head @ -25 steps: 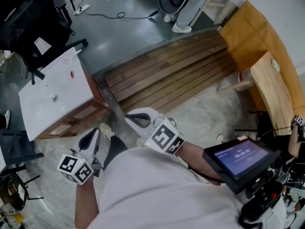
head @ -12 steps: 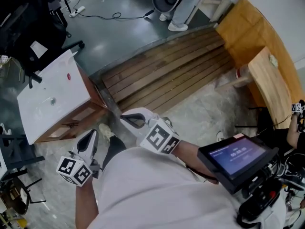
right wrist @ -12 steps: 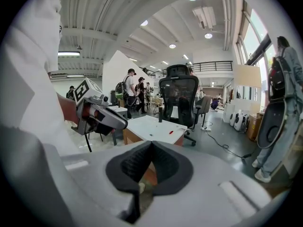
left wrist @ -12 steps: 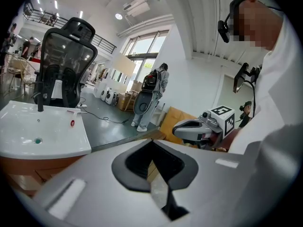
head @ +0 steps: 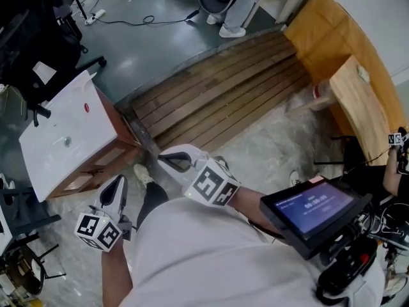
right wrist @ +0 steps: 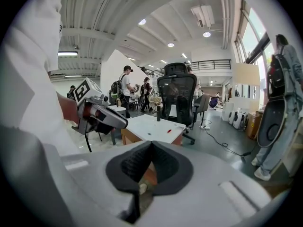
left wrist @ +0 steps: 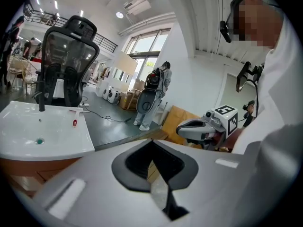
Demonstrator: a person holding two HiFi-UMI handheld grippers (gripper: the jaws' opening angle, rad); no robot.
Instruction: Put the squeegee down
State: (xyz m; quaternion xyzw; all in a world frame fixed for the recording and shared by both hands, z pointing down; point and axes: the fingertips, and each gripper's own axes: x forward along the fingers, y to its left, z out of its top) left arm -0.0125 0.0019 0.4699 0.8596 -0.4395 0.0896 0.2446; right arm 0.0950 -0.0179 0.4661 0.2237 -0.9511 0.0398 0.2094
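Note:
No squeegee shows in any view. In the head view my left gripper is held low at the left in front of the person's white shirt. It is shut with nothing between its jaws. My right gripper is a little higher and to the right, also shut and empty. In the left gripper view the dark pads meet along a thin seam, and the right gripper hangs beyond. The right gripper view shows its own pads closed together, with the left gripper at the left.
A white sink basin on a wooden cabinet stands to the left. A slatted wooden platform lies ahead, a wooden bench at the right. A tablet screen sits near the person's right side. A black office chair stands behind the sink.
The head view has drifted slightly, so the room sits a little further left and up in the picture. Both grippers stay in place, shut and empty.

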